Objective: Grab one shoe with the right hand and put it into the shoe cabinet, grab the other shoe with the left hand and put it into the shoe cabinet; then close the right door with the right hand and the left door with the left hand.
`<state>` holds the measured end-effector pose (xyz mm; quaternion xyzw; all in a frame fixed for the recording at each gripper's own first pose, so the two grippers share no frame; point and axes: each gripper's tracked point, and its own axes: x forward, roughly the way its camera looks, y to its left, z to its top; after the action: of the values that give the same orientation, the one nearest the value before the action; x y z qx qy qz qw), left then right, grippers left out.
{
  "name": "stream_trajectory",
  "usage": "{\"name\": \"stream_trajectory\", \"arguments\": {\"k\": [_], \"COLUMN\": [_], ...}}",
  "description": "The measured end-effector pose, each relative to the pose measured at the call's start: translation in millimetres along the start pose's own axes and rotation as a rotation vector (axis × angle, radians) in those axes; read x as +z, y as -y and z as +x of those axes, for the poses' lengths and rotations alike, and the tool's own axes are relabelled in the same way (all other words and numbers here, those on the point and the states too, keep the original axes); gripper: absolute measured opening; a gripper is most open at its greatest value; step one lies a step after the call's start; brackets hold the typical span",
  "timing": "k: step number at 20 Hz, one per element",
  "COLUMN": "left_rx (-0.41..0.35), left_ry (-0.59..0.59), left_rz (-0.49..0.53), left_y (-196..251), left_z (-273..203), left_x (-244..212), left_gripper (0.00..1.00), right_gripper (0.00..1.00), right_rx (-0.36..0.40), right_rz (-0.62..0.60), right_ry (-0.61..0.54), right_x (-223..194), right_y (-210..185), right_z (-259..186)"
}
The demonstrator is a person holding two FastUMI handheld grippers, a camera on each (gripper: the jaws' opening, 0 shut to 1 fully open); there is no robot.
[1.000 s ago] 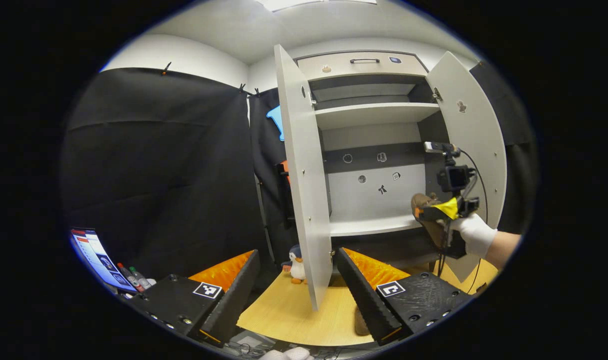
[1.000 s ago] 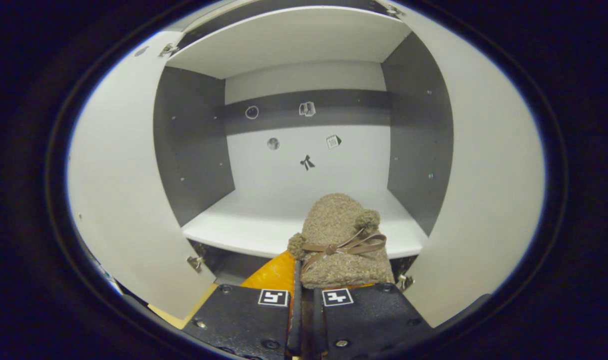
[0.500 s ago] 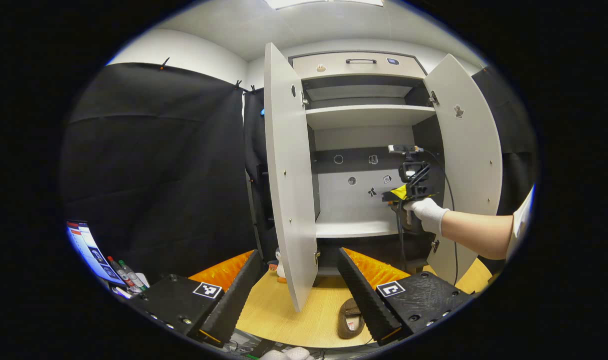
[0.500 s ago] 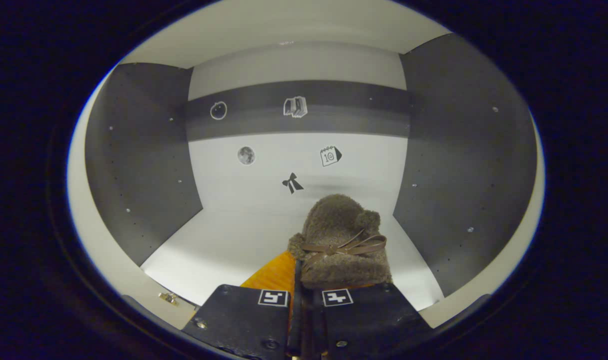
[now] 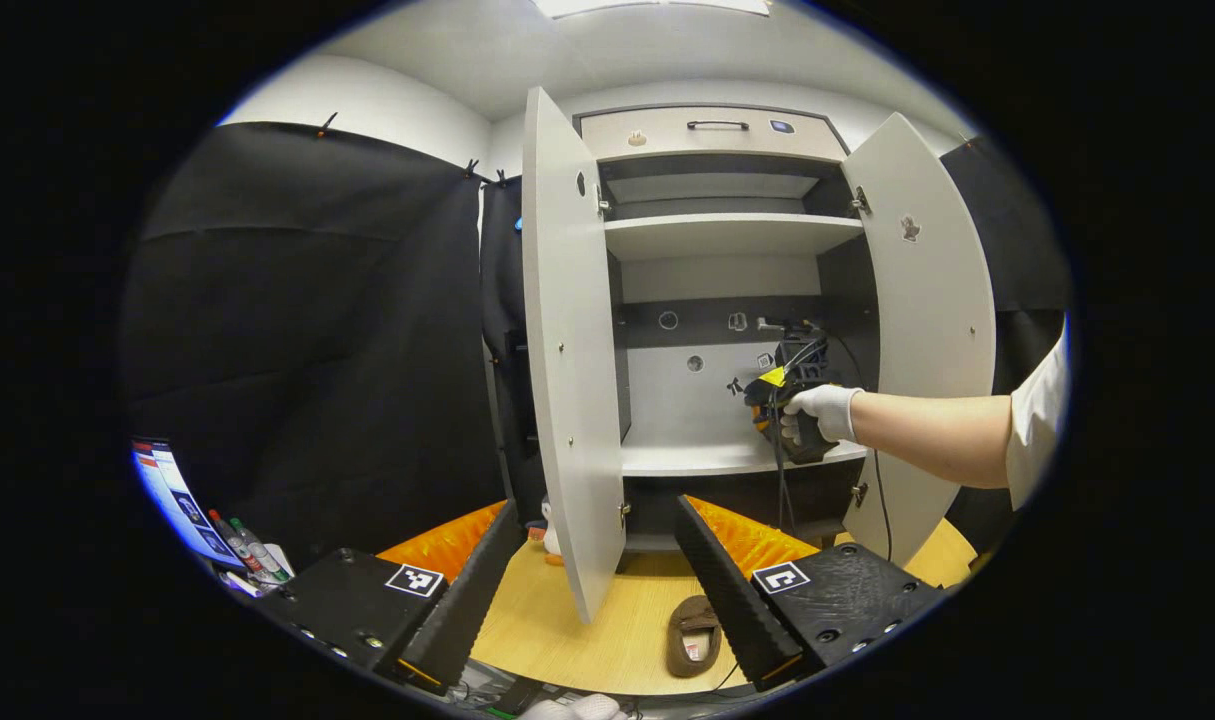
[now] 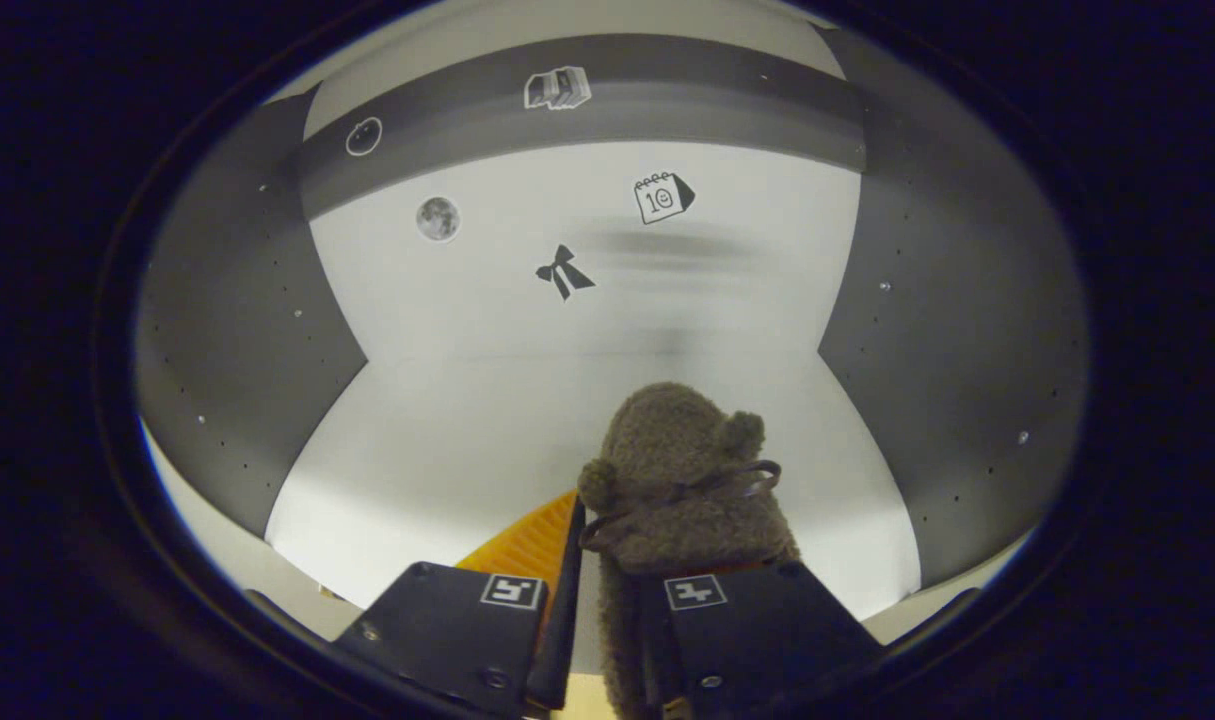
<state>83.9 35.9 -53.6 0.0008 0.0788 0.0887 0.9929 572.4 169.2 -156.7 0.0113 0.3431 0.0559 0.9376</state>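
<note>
Black cloth walls, pale wood floor (image 5: 587, 640), and the shoe cabinet (image 5: 727, 235) standing with both doors open. Right gripper (image 6: 597, 600) is inside over the lower shelf (image 6: 447, 450), lower middle of frame, pinching a fuzzy brown slipper (image 6: 682, 470). Left gripper (image 5: 597, 590) is spread wide, the other slipper (image 5: 694, 636) on the floor between its fingers.

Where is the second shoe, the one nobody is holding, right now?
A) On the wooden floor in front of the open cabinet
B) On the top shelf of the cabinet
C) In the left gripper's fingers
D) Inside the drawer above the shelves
A: in the left gripper view the loose shoe lies on the wooden floor before the cabinet, beside the open left gripper.
</note>
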Motion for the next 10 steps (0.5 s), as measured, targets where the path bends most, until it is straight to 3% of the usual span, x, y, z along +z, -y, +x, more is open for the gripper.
{"name": "stream_trajectory", "arguments": {"k": [1,4,7,8,9,10], "left_rx": [-0.004,-0.016,-0.030,-0.035,-0.040,-0.046], "left_ry": [0.002,0.014,0.026,0.025,0.026,0.029], "left_rz": [-0.002,-0.003,-0.006,-0.007,-0.009,-0.010], "left_y": [-0.3,-2.7,-10.5,-14.5,-17.7,-21.2], "left_z": [-0.3,-3.3,-10.2,-13.9,-20.6,-25.3], "left_x": [1.5,6.6,3.5,2.3,-0.5,-1.9], "left_gripper": [0.96,0.96,0.96,0.96,0.96,0.96], "right_gripper": [0.50,0.67,0.68,0.68,0.77,0.76], "right_rx": [0.002,-0.016,-0.022,-0.022,-0.041,-0.053], "right_rz": [-0.001,0.016,0.024,0.024,0.017,0.004], "right_ry": [0.004,0.060,0.127,0.175,0.235,0.303], "right_x": [0.6,8.0,10.2,12.9,18.0,24.9], "right_y": [-1.0,3.0,5.5,8.3,12.5,15.2], "right_z": [-4.8,-28.0,-61.4,-77.0,-96.3,-120.1]}}
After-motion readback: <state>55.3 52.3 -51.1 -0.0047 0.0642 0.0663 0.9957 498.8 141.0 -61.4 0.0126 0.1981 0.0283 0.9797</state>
